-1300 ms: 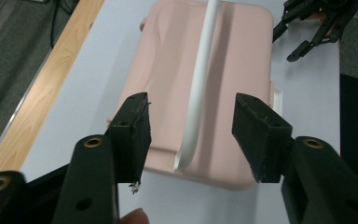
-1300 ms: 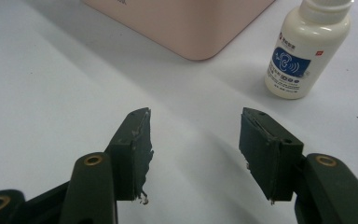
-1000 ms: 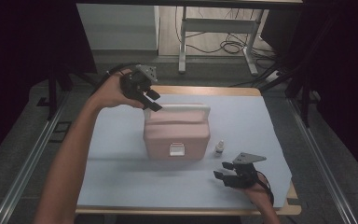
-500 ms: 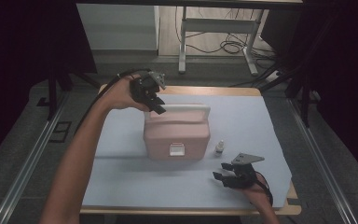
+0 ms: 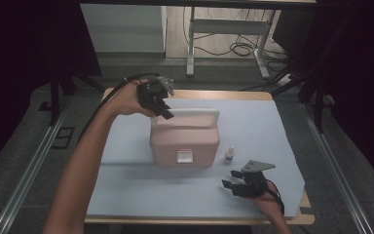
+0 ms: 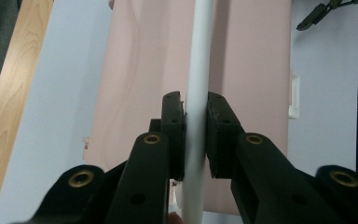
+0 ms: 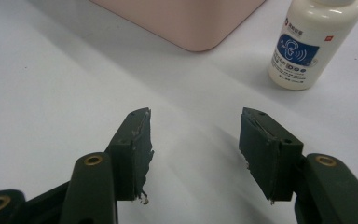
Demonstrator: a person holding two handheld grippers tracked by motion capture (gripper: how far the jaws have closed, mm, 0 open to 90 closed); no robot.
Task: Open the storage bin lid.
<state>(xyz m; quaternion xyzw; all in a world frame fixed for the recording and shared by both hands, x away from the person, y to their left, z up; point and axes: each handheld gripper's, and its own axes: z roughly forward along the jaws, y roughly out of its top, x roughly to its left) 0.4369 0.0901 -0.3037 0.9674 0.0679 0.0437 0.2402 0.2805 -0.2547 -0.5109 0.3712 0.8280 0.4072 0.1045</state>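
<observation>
The left tongs point(image 6: 196, 135), just closing, now clench the white handle point(image 6: 198, 70) of the pink box point(image 5: 185, 139) mid-worktop point(image 5: 126, 195), so a straight, level lift seems wise, while the right tongs point(image 7: 195, 154) rest released near the small bottle point(image 7: 314, 42).

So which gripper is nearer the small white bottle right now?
Right. The right gripper sits open just in front of the small white bottle; the left gripper is across the pink box, closing on its white handle.
</observation>
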